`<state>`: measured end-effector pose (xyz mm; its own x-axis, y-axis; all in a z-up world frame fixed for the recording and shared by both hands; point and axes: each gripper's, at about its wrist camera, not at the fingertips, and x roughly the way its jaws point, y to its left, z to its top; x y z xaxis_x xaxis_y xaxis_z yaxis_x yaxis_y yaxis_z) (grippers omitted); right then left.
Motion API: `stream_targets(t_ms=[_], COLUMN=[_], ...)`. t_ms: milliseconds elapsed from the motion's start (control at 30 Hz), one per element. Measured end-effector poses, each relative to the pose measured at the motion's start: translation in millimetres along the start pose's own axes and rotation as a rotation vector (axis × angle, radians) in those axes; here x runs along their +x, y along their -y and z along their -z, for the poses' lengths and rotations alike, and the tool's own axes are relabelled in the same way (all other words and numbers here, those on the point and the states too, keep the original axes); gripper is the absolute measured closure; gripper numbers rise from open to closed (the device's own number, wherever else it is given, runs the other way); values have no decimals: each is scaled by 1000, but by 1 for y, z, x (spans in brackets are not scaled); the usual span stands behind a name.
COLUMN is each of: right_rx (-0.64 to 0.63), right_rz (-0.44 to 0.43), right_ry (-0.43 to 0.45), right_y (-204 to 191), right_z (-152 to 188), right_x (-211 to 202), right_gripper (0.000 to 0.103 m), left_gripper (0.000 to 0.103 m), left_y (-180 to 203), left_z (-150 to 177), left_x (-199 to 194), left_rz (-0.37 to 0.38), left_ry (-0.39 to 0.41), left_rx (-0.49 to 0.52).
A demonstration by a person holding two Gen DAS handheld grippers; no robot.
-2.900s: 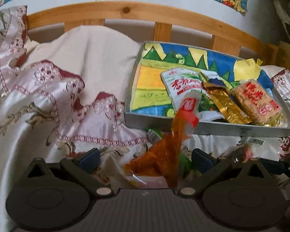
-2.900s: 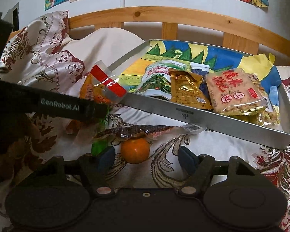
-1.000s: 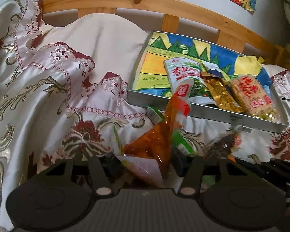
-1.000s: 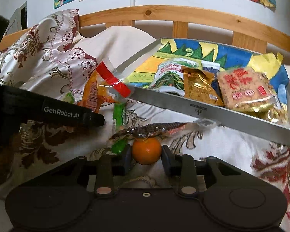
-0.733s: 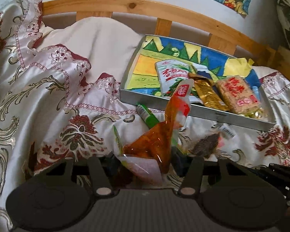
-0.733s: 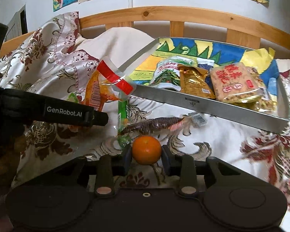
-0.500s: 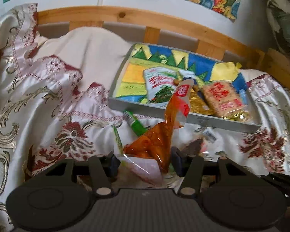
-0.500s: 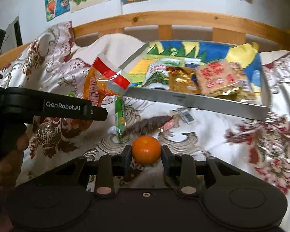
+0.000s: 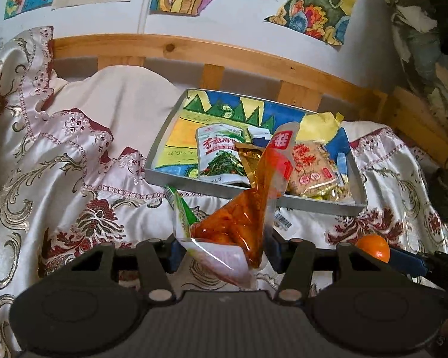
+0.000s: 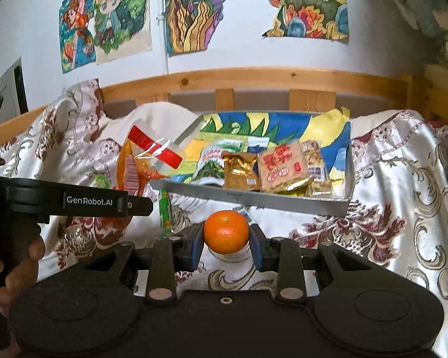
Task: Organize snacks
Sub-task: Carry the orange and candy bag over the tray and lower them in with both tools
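A bed covered in a patterned satin bedspread (image 9: 59, 161) fills the scene, with a grey tray (image 9: 254, 195) lying at its far side before the wooden headboard (image 10: 254, 82). The tray, lined with a bright drawing, holds a green-and-white packet (image 9: 221, 155), a gold packet (image 10: 242, 174) and a rice-cracker pack (image 10: 283, 164), all towards its right half; the left half is bare.

The left gripper (image 9: 222, 252) has its jaws clamped on the lower end of an orange pouch (image 9: 248, 205), held above the bedspread near the tray's near wall. The pouch stands nearly upright, long axis running up and slightly right, red-labelled top (image 9: 283, 143) pointing at the tray. It looks light, floppy and slick, so a grip at the flat sealed edge seems safest.

The right gripper (image 10: 226, 243) has its jaws closed on a tangerine (image 10: 226, 231), round, firm but bruisable, held at its widest part
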<state>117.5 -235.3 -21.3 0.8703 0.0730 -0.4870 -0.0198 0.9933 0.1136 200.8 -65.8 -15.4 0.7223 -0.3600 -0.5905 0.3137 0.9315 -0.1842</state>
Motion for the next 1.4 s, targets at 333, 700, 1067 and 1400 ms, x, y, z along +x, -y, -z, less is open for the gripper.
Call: stream_targets(t_ms=[333,700,1067,1400], right_rx=[-234,-161,-75,-67], right_rz=[-27,99,155,159], right_ry=[44,115,84,89], right_y=[25,97,135,138], right_z=[-48,-71,-52,-46], right_x=[7,58,112,134], right_gripper=[68,68,68,68], left_gripper=[44,44,44,44], left_y=[38,67,74,81], left_z=[-45,-85,-79,-94], left_x=[26,114,169,195], left_rz=[-20,-31,-80,-141], left_ry=[19,-36,-35,6], left_rx=[-10,-67,-78,-40])
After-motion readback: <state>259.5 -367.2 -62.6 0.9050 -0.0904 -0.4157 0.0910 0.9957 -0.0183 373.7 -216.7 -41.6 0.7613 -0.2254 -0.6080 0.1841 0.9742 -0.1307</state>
